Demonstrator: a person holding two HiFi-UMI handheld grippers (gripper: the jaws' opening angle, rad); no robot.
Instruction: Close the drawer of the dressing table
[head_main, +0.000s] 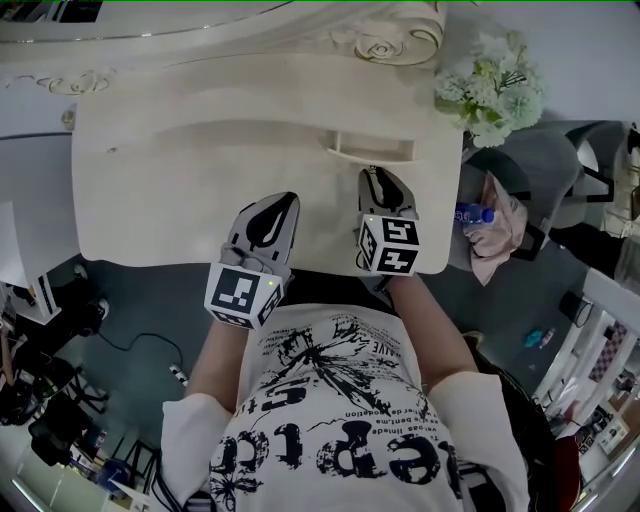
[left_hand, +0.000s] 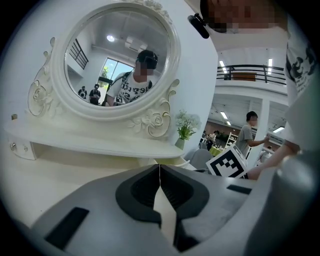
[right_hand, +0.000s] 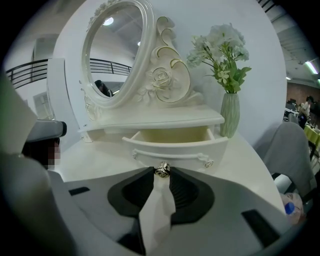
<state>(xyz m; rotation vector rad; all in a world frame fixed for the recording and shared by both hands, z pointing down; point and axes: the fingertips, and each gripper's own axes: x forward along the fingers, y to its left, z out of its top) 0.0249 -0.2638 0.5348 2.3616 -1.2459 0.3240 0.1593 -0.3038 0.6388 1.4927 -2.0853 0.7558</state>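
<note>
Pushing should go square toward twelve o'clock, since the right tongs (right_hand: 161, 176) stand released around the small silvery rosette knob (right_hand: 162, 170) of the cream wooden drawer (right_hand: 175, 149), which juts open over the pale worktop (right_hand: 92, 156), while the left tongs (left_hand: 159, 169), clenched empty, idle at nine o'clock.

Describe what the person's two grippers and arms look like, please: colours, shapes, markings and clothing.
The left gripper and the right gripper each have a rounded light grey shell, black pads inside the jaws, and a white cube with black square markers. The person wears a white short-sleeved T-shirt with black print.
</note>
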